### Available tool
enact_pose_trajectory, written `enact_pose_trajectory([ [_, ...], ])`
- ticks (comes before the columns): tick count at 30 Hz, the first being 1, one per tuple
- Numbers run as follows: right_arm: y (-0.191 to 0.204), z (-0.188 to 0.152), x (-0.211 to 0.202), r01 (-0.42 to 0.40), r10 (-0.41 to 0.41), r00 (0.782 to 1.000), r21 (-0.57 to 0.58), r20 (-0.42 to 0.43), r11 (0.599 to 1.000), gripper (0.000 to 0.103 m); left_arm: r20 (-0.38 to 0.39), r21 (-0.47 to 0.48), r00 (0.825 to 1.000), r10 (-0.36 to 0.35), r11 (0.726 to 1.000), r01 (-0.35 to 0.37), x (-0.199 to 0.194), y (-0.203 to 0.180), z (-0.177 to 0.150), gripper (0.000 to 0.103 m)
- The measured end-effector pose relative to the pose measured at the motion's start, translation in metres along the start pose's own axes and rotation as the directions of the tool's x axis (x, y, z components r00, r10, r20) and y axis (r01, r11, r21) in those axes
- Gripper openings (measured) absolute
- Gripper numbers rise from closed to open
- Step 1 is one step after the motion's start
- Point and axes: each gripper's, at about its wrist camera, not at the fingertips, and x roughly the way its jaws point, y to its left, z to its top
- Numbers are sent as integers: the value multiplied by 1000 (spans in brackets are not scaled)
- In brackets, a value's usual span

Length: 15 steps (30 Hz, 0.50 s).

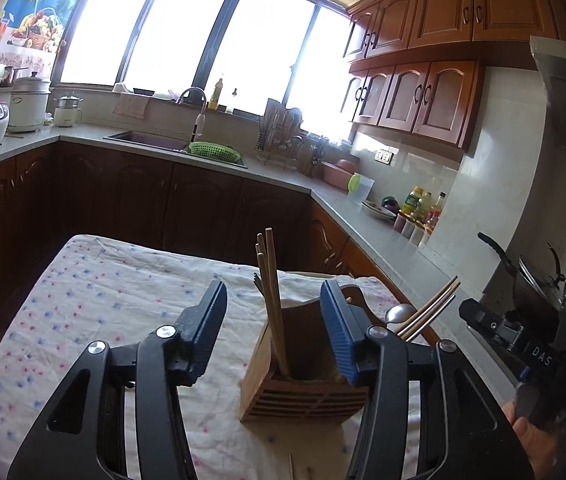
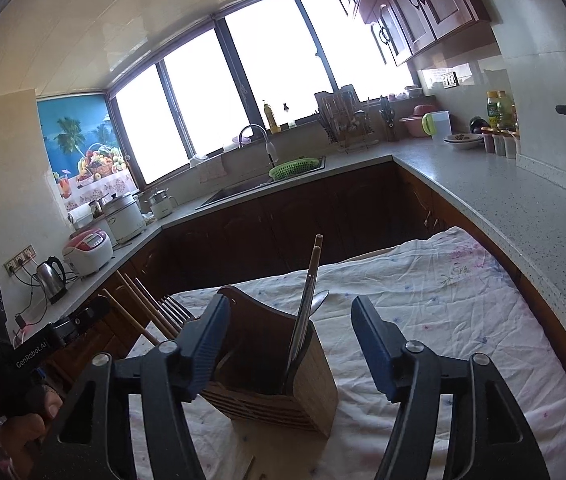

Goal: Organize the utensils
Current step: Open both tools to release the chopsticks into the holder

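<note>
Two claws, left claw (image 1: 273,320) and right claw (image 2: 289,330), spread; one wooden holder (image 1: 303,380) holds perhaps four chopsticks (image 1: 269,280), one spoon (image 2: 317,302).

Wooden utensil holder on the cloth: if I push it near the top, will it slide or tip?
The wooden utensil holder looks stiff and boxy, so it should not flex. It is taller than its base and the chopsticks lean out high, so a high push may tip it. The wrinkled cloth under it would probably bunch up rather than let it slide.
</note>
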Motion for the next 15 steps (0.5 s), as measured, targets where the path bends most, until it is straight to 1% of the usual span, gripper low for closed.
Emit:
enact_pose_trajectory([
  [1, -1, -1, -4, -1, 1, 1000, 5, 6, 1000, 81, 5, 1, 1000, 9, 1000, -9, -6, 1, -2, 63],
  [2, -1, -3, -8, -2, 2, 1000, 10, 9, 1000, 85, 16, 5, 1000, 19, 1000, -19, -12, 1, -6, 71],
  [3, -2, -6, -12, -6, 6, 1000, 14, 9, 1000, 88, 29, 11, 999, 33, 999, -33, -19, 1, -10, 77],
  [5, -2, -14, -20, -10, 10, 1000, 21, 9, 1000, 97, 46, 21, 997, 63, 998, -64, -33, 3, -19, 83],
  [7, -1, -23, -29, -8, 7, 1000, 18, 10, 1000, 100, 49, 21, 996, 69, 997, -70, -44, 5, -29, 85],
  [9, 4, -34, -37, 5, -5, 1000, -1, 7, 1000, 101, 43, 9, 996, 78, 997, -79, -54, 8, -39, 90],
  [11, 8, -44, -46, 10, -10, 1000, -15, 10, 1000, 102, 42, -4, 996, 77, 997, -76, -65, 11, -50, 90],
  [15, 18, -64, -66, 20, -19, 1000, -40, 18, 999, 103, 35, -22, 995, 95, 995, -94, -87, 17, -69, 92],
])
